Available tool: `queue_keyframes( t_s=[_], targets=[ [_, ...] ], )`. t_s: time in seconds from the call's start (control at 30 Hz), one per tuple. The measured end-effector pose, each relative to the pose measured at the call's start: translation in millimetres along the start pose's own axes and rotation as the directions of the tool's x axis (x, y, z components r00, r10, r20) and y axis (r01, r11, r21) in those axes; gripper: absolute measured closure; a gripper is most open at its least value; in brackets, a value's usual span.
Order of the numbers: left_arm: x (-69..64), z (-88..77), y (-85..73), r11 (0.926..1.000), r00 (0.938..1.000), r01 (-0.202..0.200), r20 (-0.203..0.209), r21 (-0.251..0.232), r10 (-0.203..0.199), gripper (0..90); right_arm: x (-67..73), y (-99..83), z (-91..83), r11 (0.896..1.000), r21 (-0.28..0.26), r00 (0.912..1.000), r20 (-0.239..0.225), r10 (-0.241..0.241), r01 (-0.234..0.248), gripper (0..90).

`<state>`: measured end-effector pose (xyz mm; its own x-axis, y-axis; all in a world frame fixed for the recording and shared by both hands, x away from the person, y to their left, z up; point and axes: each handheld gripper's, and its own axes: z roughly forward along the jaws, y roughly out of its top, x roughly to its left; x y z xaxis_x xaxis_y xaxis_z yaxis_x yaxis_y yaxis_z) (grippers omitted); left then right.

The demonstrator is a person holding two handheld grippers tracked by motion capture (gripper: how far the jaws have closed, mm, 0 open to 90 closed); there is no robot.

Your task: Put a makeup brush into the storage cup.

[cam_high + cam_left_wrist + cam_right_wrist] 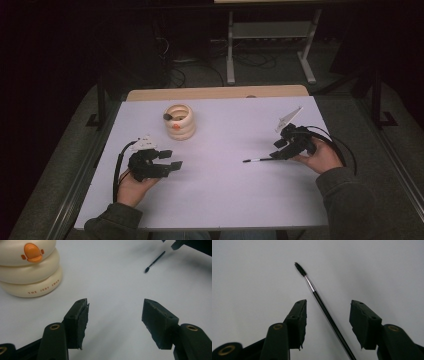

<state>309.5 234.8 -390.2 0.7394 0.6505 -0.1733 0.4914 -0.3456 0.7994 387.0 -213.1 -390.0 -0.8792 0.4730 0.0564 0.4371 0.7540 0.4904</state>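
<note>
Two hand-held grippers under my control. Right hand-held gripper (328, 315): jaws apart, the thin black brush (322, 307) lying between them on the tabletop (220, 190), pads not touching its handle that I can see. The bristle tip points away from the jaws; a short silver band sits behind the bristles. From the high view the brush (260, 160) lies flat at the table's right, its tip toward the centre. Left hand-held gripper (115, 315): jaws wide, nothing between them, bare white surface below. Just beyond it stands a cream ringed holder (30, 270) with an orange duck-bill mark; lettering near its base reads "THE JUDY SWAN", last word unsure. A dark item rests at its rim. Nothing blocks the path between brush and holder.
</note>
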Motion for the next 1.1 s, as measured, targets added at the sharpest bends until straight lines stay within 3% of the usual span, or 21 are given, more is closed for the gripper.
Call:
queue_keyframes(
  t_s=[0.23,0.53,0.9,1.0,1.1],
  targets=[
    [0.6,-0.2,0.1,1.0000,1.0000,0.004,0.001,-0.007,-0.004,37.5,-4.4,-3.1,19.1,0.998,0.068,0.9994,-0.034,-0.006,0.008,55.1],
    [0.9,0.1,0.3,1.0000,0.9999,0.003,0.014,-0.009,-0.003,37.1,-4.9,-2.6,26.4,0.995,0.089,0.9988,-0.020,-0.045,0.047,60.6],
    [1.1,-0.4,1.1,0.9997,0.9996,0.009,0.027,-0.021,-0.009,36.7,-5.9,-3.4,37.4,0.986,0.143,0.9948,-0.063,-0.079,0.088,66.1],
    [0.2,0.2,1.1,0.9995,0.9992,0.023,0.033,-0.021,-0.023,36.7,-4.6,-3.3,38.0,0.978,0.144,0.9874,-0.059,-0.147,0.154,67.6],
    [0.2,0.1,1.4,0.9998,0.9995,0.009,0.032,-0.020,-0.009,36.8,-3.5,-2.3,38.2,0.969,0.153,0.9803,-0.055,-0.190,0.196,69.4]
  ],
)
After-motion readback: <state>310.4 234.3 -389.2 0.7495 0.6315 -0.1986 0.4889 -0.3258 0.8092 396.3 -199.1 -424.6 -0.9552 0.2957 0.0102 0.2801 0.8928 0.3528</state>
